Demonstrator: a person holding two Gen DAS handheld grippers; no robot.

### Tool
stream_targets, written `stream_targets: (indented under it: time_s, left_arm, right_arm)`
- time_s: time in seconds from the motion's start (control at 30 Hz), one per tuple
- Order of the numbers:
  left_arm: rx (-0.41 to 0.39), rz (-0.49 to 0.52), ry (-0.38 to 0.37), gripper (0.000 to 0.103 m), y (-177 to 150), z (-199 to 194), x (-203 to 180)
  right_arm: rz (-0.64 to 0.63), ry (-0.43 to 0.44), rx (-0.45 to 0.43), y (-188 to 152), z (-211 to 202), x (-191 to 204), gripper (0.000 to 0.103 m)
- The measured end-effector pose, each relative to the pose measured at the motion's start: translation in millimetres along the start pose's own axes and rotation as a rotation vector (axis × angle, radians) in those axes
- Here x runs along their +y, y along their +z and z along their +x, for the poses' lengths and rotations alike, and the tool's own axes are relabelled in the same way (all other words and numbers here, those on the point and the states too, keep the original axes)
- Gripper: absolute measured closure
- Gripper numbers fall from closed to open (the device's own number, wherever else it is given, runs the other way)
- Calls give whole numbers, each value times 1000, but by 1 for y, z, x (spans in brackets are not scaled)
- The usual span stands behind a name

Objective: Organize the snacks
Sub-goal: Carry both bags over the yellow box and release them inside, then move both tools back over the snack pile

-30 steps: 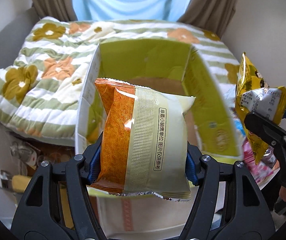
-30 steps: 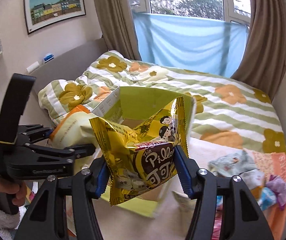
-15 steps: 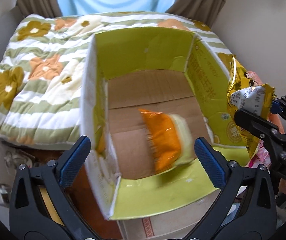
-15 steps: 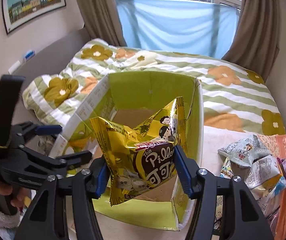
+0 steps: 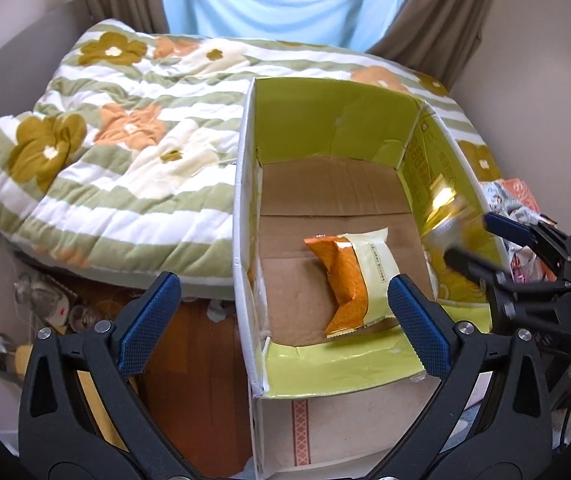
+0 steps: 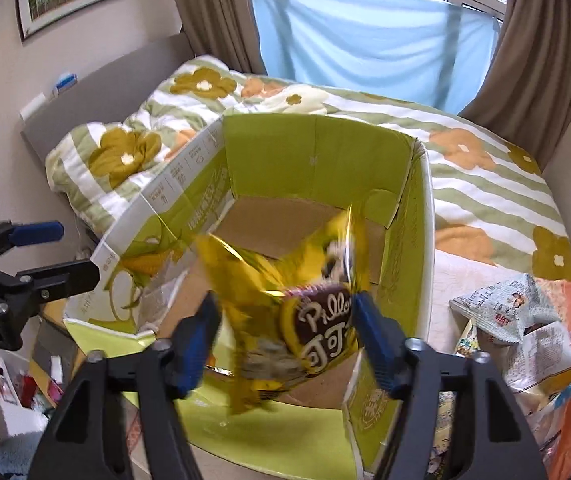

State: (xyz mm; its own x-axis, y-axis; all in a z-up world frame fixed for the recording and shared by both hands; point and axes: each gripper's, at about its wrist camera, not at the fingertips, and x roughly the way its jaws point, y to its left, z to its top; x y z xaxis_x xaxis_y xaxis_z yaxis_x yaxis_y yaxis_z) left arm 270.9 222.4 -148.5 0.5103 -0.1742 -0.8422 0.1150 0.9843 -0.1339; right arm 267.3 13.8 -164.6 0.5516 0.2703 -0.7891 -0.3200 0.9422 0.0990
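An open cardboard box (image 5: 325,132) with green inner flaps stands beside the bed; it also shows in the right wrist view (image 6: 309,160). An orange and cream snack packet (image 5: 355,276) lies on the box floor. My left gripper (image 5: 281,324) is open and empty, above the box's near left corner. My right gripper (image 6: 285,344) is over the box with its jaws spread apart. The yellow Pillow snack bag (image 6: 309,308) is blurred between the pads and seems to be dropping; it shows as a yellow blur (image 5: 449,216) in the left wrist view.
A quilt with flowers (image 5: 125,152) covers the bed behind and left of the box. Several loose snack packets (image 6: 521,328) lie on the bed to the right of the box. Clutter (image 5: 45,300) sits on the wooden floor to the left.
My left gripper opened and the orange packet fell onto the box floor. My right gripper moved over the box and its jaws have spread; the yellow bag is slipping down.
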Motion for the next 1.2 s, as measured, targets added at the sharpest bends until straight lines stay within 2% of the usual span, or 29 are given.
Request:
stream_targets:
  time_s: [0.03,0.23,0.53,0.77,1.0,1.2]
  left_arm:
    - [-1,-2,1,1,-1,-1,0]
    - [-6,-8,13,1,-9,-7,-2]
    - [-25,13,-4,1,-19,-21,-5]
    - [-66,83,-21,1,-25,-34,-18]
    - [-96,159,-80,1,-25,-45,-54]
    - [-121,206,-106,1,-29,-53,-105]
  right_arm:
    - [7,9,1,-1,0,0,0]
    - [44,23,36,-14,-1,-5,0]
    - [72,1,5,-26,-26,0,0]
    - [104,-43,-45,-29,-56,5,0]
    - [148,-81,-117,-36,-93,-5,0]
    - [189,-110,-172,-51,-130,-41,0]
